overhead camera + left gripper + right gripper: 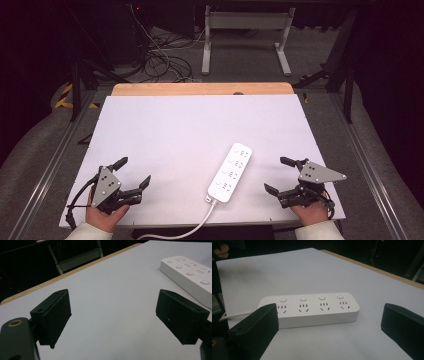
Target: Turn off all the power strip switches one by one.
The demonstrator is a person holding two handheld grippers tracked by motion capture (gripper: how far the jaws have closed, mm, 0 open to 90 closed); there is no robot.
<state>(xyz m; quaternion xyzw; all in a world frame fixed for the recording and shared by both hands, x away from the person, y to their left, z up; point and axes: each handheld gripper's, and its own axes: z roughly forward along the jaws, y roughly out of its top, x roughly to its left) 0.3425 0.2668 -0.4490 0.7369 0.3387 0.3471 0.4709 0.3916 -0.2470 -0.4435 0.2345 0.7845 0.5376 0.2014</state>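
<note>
A white power strip (231,172) with several sockets and round buttons lies flat near the table's front edge, its white cable (190,231) running off the front. My left gripper (135,173) rests at the front left, jaws wide apart with nothing between them; in the left gripper view (113,315) the power strip (192,277) lies ahead to the right. My right gripper (280,175) sits at the front right, open and empty, apart from the strip. The right gripper view (329,327) looks along the strip's long side (312,308).
The white table top (190,125) has a wooden strip (200,89) along its far edge. Beyond it stand a white table frame (245,35) and a tangle of cables (160,62) on the dark floor. Metal rails (50,160) flank the table.
</note>
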